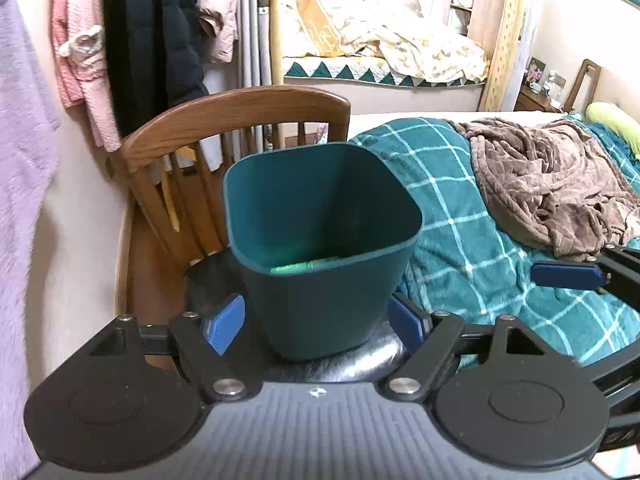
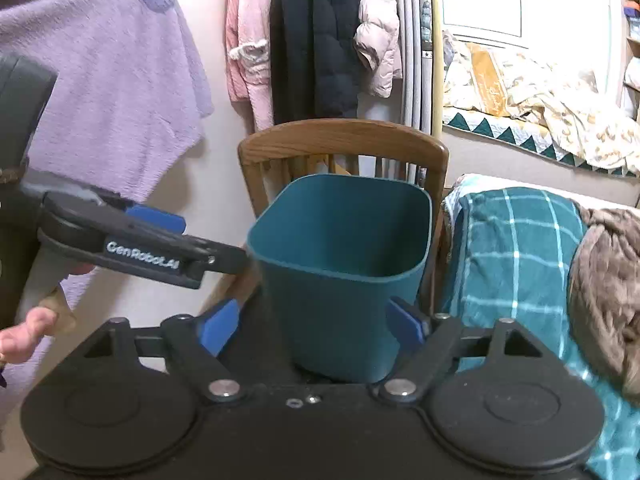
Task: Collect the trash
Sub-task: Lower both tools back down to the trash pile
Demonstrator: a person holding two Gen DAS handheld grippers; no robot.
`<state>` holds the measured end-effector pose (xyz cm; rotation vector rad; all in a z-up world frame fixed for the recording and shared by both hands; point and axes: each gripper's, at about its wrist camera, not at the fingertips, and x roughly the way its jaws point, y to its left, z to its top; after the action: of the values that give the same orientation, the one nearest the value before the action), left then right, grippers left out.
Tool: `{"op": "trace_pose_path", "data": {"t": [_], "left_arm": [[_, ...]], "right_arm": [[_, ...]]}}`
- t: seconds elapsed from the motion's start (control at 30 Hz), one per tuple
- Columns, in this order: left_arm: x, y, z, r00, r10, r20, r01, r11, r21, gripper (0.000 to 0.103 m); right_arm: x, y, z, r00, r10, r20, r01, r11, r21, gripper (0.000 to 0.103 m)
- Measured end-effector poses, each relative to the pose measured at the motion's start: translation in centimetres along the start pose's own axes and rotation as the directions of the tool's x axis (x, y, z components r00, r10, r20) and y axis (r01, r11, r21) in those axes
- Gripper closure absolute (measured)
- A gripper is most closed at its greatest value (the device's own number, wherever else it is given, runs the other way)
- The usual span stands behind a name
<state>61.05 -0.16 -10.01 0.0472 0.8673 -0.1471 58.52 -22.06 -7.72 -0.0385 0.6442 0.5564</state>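
A teal trash bin (image 1: 320,248) stands upright on the black seat of a wooden chair (image 1: 236,108). A green piece of trash (image 1: 304,267) lies inside it. My left gripper (image 1: 316,320) is open, its blue pads on either side of the bin's lower body, apart from it. In the right wrist view the same bin (image 2: 340,264) stands in front of my right gripper (image 2: 310,326), which is open with its pads flanking the bin's base. The left gripper (image 2: 152,240) shows there at the bin's left. The right gripper's blue fingertip (image 1: 568,274) shows at the right in the left wrist view.
A bed with a teal checked blanket (image 1: 480,208) and a brown throw (image 1: 560,184) lies right of the chair. Clothes (image 2: 312,40) hang on the wall behind the chair, and a purple garment (image 2: 104,72) hangs at the left. A bedding-covered window seat (image 1: 400,52) is at the back.
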Motion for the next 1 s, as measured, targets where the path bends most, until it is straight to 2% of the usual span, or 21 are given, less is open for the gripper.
{"op": "trace_pose_path", "data": {"t": [0.23,0.33,0.4,0.5,0.63,0.77,0.9,1.0], "left_arm": [[-1.1,0.9,-6.5,1.000,-0.010,-0.014,0.009,0.998,-0.062,0.020],[-0.5,1.1,-9.2,1.000,-0.006,-0.026,0.004,0.998,-0.066,0.017],[0.2,1.4,-11.0,0.999,-0.016,-0.031,0.013,0.997,-0.078,0.003],[1.9,1.7,-14.0,0.999,-0.025,-0.036,0.021,0.995,-0.100,0.000],[5.8,2.4,-18.4,0.993,-0.025,-0.112,0.009,0.990,-0.141,0.000],[11.1,3.4,-23.2,0.977,-0.041,-0.208,-0.003,0.979,-0.206,0.000],[16.5,4.7,-28.5,0.967,-0.063,-0.247,-0.005,0.963,-0.268,0.000],[20.6,5.2,-32.2,0.961,-0.044,-0.275,-0.036,0.959,-0.280,0.000]], "right_arm": [[-1.8,0.6,-5.4,1.000,0.018,0.010,-0.019,0.998,0.054,0.001],[-1.9,0.9,-8.2,1.000,0.018,0.004,-0.018,0.998,0.062,0.000],[-1.5,0.8,-10.4,1.000,0.018,-0.012,-0.017,0.997,0.079,0.000],[-0.5,0.8,-14.0,0.999,0.008,-0.047,-0.003,0.995,0.098,0.000],[2.2,0.7,-19.2,0.994,-0.005,-0.111,0.018,0.993,0.117,0.000],[6.1,0.5,-25.5,0.982,-0.032,-0.185,0.058,0.989,0.138,0.000],[10.1,0.2,-31.8,0.965,-0.032,-0.259,0.082,0.980,0.184,0.000],[13.3,0.0,-36.1,0.951,-0.032,-0.308,0.097,0.976,0.197,0.000]]}}
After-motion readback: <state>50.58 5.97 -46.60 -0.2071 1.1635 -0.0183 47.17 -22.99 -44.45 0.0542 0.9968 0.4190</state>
